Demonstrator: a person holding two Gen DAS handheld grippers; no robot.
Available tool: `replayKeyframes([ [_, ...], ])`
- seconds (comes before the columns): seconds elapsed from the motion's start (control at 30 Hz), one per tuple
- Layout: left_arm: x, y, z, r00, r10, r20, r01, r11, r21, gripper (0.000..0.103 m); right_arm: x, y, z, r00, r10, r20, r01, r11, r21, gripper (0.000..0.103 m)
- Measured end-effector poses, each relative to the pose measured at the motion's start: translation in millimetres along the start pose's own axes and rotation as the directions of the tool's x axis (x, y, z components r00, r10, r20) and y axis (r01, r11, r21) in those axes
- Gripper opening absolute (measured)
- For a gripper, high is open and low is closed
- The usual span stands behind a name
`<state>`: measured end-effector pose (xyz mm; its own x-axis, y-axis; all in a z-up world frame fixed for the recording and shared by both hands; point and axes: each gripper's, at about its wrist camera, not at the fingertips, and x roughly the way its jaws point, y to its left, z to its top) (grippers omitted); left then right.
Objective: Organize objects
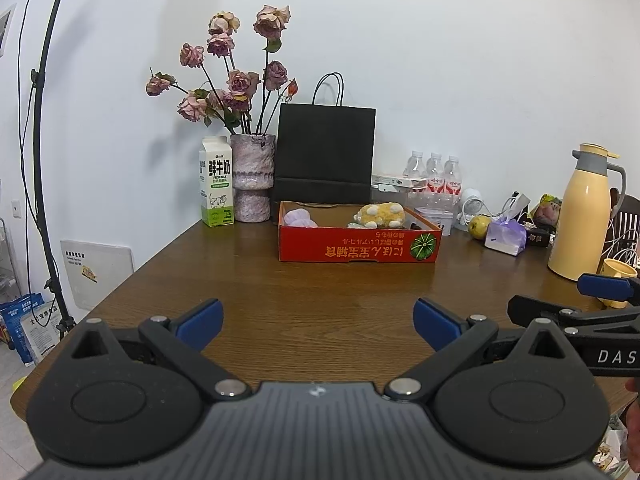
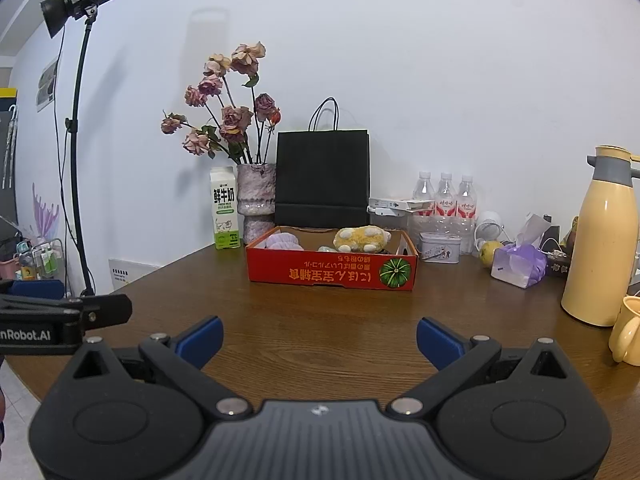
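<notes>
Two grippers, both empty, jaws spread wide, held level just above the near edge of the wooden table [image 1: 320, 280]. Left gripper [image 1: 319, 322] and right gripper [image 2: 320, 340] sit side by side, both aimed at the back wall. Red cardboard box [image 1: 358, 246] lies straight ahead of both, well apart, long axis across the view. Inside it: yellow plush toy [image 1: 380, 216] to the right, purple soft item [image 1: 300, 218] to the left, a small pale-green thing [image 2: 326, 249] half hidden between them. Neither gripper is clearly nearer the box. Bare table lies between grippers and box. Could be sorting finished, or box about to be emptied; can't tell. Clutter to the right: yellow thermos [image 2: 604, 240], tissue pack [image 2: 518, 266].
</notes>
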<state>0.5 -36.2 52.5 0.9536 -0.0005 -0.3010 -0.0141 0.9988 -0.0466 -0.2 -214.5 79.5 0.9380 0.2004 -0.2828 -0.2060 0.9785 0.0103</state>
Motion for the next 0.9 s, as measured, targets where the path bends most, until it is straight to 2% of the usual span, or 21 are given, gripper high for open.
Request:
replayKeyframes([
  [0.9, 0.7, 0.2, -0.8, 1.000, -0.011, -0.012, 0.011, 1.000, -0.011, 0.103, 1.7, 2.6, 2.6, 1.000, -0.001, -0.001, 0.001, 1.000, -0.002, 0.103],
])
